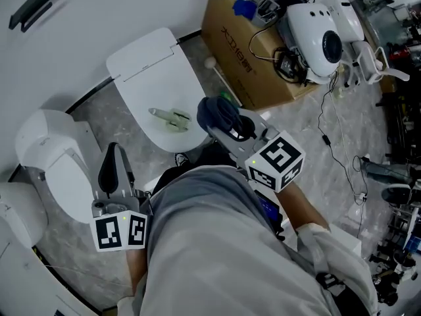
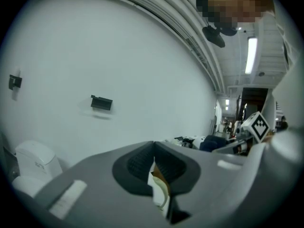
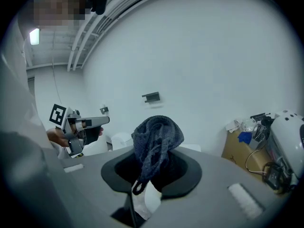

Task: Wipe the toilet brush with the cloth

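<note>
Your right tongs [image 1: 223, 125] pinch the dark blue cloth [image 1: 212, 109] at frame centre — just right of the toilet brush [image 1: 170, 118] lying on the toilet lid [image 1: 148, 71]. Your left tongs [image 1: 113, 151], lower left, sit closed, empty.

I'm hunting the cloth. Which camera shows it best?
Right gripper view: the blue cloth is clamped, big, in the right gripper. Head view shows a small bundle; left gripper view, a distant speck.

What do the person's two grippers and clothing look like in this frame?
Both the left gripper and right gripper have grey moulded bodies with black ribbed jaw pads. Each carries a white cube printed with black square markers. The person wears a light grey top.
</note>
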`<action>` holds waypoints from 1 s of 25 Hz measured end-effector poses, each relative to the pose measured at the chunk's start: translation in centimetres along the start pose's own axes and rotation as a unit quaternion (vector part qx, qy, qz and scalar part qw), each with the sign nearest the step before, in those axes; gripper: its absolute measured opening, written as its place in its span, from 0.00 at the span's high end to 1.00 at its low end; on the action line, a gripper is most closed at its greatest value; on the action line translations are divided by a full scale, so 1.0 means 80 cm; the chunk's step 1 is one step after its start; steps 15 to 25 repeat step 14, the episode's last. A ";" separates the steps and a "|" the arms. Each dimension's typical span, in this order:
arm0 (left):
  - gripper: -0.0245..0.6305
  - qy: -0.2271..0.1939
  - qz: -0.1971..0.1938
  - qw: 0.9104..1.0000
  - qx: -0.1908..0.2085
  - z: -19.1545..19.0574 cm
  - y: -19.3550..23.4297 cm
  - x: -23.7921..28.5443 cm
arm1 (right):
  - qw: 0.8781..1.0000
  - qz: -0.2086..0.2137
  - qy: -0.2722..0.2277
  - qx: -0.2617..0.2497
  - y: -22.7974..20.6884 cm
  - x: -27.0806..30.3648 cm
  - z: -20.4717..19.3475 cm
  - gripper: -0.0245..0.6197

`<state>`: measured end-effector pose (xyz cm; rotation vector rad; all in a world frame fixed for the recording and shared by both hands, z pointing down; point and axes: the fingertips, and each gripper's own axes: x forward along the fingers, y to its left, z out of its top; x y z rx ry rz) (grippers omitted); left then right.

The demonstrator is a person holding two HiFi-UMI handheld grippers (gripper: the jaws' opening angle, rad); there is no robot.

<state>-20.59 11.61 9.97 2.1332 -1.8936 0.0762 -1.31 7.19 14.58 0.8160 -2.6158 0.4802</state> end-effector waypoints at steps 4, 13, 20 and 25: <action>0.96 0.005 0.011 1.000 -0.003 -0.004 0.004 -0.002 | 1.000 0.012 0.007 0.001 0.004 0.001 -0.005 0.81; 0.96 0.008 0.011 1.000 0.003 -0.011 -0.003 -0.005 | 0.999 0.014 0.031 -0.007 0.000 0.000 -0.016 0.81; 0.96 0.008 0.011 1.000 0.002 -0.013 -0.003 -0.006 | 0.999 0.011 0.037 -0.010 -0.002 0.000 -0.018 0.81; 0.96 0.008 0.011 1.000 0.002 -0.013 -0.003 -0.006 | 0.999 0.011 0.037 -0.010 -0.002 0.000 -0.018 0.81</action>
